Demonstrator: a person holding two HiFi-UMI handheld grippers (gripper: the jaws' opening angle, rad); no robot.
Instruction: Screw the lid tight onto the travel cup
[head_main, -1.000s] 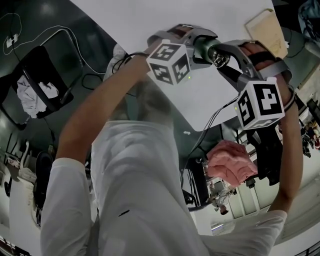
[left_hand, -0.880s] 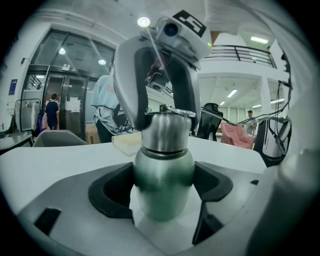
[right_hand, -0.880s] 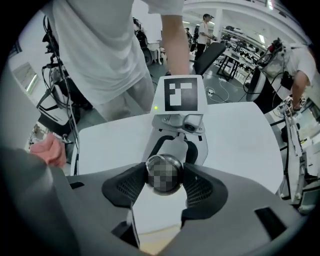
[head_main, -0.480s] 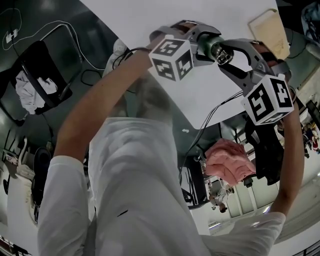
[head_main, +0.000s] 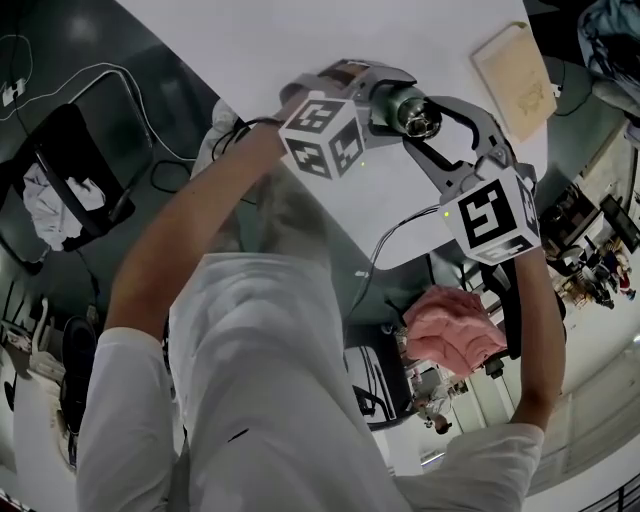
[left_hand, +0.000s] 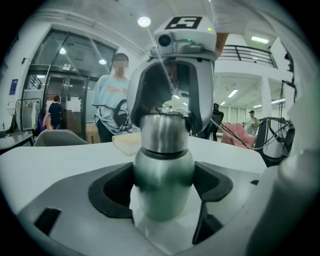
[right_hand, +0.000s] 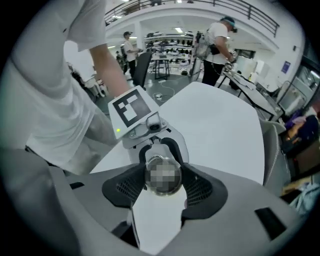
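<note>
Clamping the single travel cup (left_hand: 162, 167) above the white table (head_main: 300, 40), the left gripper (left_hand: 164, 189) grasps its rounded, green-tinted metal body. The right gripper (right_hand: 162, 186) pinches the shiny round lid (head_main: 420, 118). One tan pad (head_main: 515, 65), perhaps a notebook, lies on the table.
</note>
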